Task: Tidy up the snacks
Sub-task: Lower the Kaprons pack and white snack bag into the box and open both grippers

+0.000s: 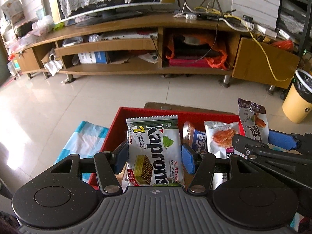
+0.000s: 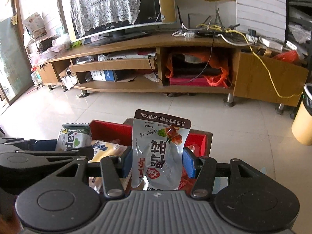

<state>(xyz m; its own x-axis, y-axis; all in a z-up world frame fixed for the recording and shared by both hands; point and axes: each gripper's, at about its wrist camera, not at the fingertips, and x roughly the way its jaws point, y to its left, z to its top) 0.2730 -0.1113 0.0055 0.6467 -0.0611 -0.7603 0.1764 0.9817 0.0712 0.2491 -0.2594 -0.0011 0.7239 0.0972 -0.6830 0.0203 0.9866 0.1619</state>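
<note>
Two grippers: left gripper [image 1: 154, 159], right gripper [image 2: 158, 160]. One red box [image 1: 117, 128]. One Kaprons wafer pack [image 1: 156, 152]. One silver pouch with a brown top band [image 2: 159, 150]. One silver packet printed with an orange snack [image 1: 220, 138]. One blue-labelled snack pack with a brown end [image 1: 195, 136]. One yellow snack bag [image 2: 105, 150]. One blue-and-white checked bag [image 1: 85, 138]. One wooden TV stand [image 1: 136, 21]. One television [image 1: 109, 2]. One yellow bin [image 1: 298, 99].

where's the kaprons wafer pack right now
In the left wrist view the Kaprons wafer pack stands upright between the left gripper fingers, over the red box; the right wrist view shows it at far left.
</note>
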